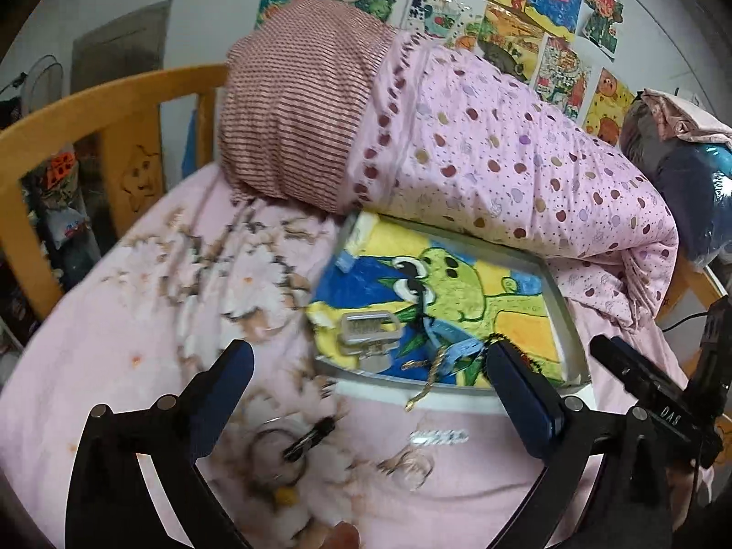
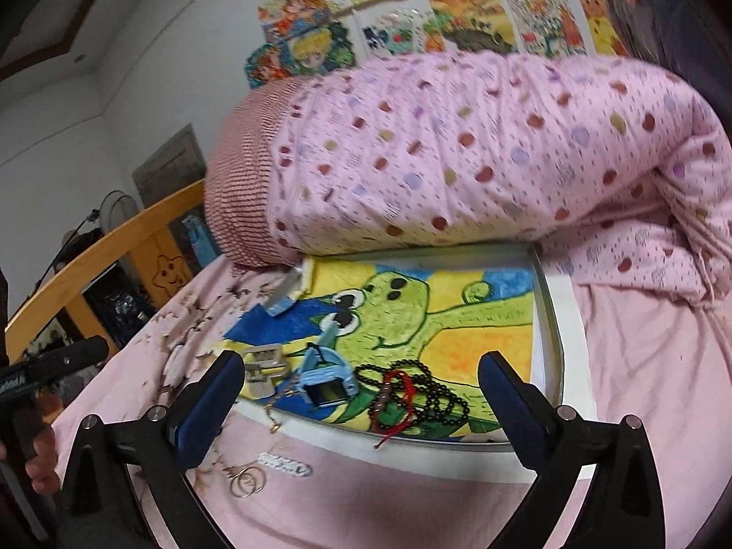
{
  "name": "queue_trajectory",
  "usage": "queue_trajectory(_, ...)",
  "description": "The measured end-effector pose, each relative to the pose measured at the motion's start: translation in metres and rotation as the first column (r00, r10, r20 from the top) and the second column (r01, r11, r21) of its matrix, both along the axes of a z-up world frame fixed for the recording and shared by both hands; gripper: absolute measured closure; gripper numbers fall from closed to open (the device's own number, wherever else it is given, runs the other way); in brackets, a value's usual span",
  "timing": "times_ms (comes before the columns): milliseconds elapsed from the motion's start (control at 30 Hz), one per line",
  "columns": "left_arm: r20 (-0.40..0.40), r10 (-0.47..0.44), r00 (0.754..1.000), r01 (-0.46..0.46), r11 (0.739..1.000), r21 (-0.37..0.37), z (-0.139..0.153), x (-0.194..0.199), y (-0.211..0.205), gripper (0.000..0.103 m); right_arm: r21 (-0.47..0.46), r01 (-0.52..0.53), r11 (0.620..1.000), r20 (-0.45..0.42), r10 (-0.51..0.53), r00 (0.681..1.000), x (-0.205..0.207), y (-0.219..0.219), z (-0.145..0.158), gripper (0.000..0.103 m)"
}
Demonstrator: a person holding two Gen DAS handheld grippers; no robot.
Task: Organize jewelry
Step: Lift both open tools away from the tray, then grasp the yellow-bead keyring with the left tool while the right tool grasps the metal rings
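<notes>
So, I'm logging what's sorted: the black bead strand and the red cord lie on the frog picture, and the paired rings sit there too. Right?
Not quite. The paired rings lie off the frog picture, on the pink bedsheet in front of it; the right wrist view shows this. The black bead strand and red cord do lie on it.

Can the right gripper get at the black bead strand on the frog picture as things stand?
Probably yes: the right gripper is open and empty, the black bead strand lies uncovered ahead between its fingers, tangled only with a red cord.

We see a rolled pink dotted quilt (image 2: 480,151) with a striped pillow (image 1: 293,105) at its end, lying on a pink flowered bedsheet (image 1: 137,320). A wooden bed rail (image 1: 91,110) curves behind, and children's drawings (image 2: 457,13) cover the wall.
</notes>
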State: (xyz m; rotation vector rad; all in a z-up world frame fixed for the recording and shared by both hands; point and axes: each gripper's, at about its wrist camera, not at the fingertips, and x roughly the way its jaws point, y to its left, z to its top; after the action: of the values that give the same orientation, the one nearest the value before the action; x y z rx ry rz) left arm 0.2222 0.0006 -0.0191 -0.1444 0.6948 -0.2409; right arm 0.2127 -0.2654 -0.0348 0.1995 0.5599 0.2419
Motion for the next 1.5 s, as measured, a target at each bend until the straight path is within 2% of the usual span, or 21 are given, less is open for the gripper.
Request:
queue_trajectory(100, -0.008, 0.062, 0.998, -0.062, 0.998, -0.007, 0.007, -0.013, 0.022, 0.003, -0.004, -0.019, 1.0, 0.01, 0.019, 1.0, -0.013, 0.003, 0.006, 0.0)
queue_trajectory(233, -0.057, 0.115, 0.992, -0.117, 0.992, -0.041, 0.008, -0.03, 0.048, 0.003, -0.003, -0.037, 0.999, -0.006, 0.037, 0.999, -0.03, 0.005, 0.009, 0.0)
queue_trajectory(467, -0.112, 0.164, 0.98, -0.166, 0.986, -0.015, 0.008, -0.061, 0.073, 0.003, -0.03, -0.074, 0.997, -0.076, 0.072, 0.995, -0.049, 0.013, 0.003, 0.0)
queue_trajectory(633, -0.201, 0.147, 0.968, -0.147, 0.989, 0.016, -0.008, -0.066, 0.073, 0.003, -0.068, -0.115, 0.991, -0.131, 0.106, 0.986, -0.046, 0.025, -0.008, 0.0)
queue_trajectory(733, -0.272, 0.136, 0.952, -0.133, 0.991, 0.032, -0.021, -0.06, 0.07, 0.003, -0.076, -0.139, 0.987, -0.171, 0.125, 0.977, -0.041, 0.032, -0.017, 0.0)
queue_trajectory(900, -0.388, 0.094, 0.917, -0.111, 0.994, -0.02, -0.041, -0.048, 0.072, 0.003, -0.08, -0.179, 0.981, -0.28, 0.151, 0.948, -0.03, 0.041, -0.04, 0.0)
queue_trajectory(1033, -0.417, 0.084, 0.905, -0.107, 0.994, -0.031, -0.049, -0.039, 0.07, 0.004, -0.1, -0.218, 0.971, -0.358, 0.17, 0.918, -0.023, 0.051, -0.057, 0.0)
queue_trajectory(1200, -0.429, 0.032, 0.903, -0.046, 0.999, -0.021, -0.056, -0.031, 0.057, 0.005, -0.103, -0.285, 0.953, -0.406, 0.222, 0.887, -0.017, 0.066, -0.073, 0.0)
queue_trajectory(1300, -0.432, 0.002, 0.902, -0.001, 1.0, 0.003, -0.06, -0.029, 0.047, 0.013, -0.119, -0.332, 0.936, -0.417, 0.256, 0.872, -0.012, 0.076, -0.082, 0.0)
queue_trajectory(1367, -0.451, -0.015, 0.893, 0.02, 1.0, 0.007, -0.067, -0.025, 0.043, 0.028, -0.127, -0.354, 0.926, -0.415, 0.275, 0.867, -0.01, 0.082, -0.085, 0.001)
queue_trajectory(1500, -0.498, -0.036, 0.866, 0.026, 0.999, -0.028, -0.079, -0.018, 0.042, 0.047, -0.106, -0.387, 0.916, -0.421, 0.312, 0.852, -0.001, 0.09, -0.094, 0.014)
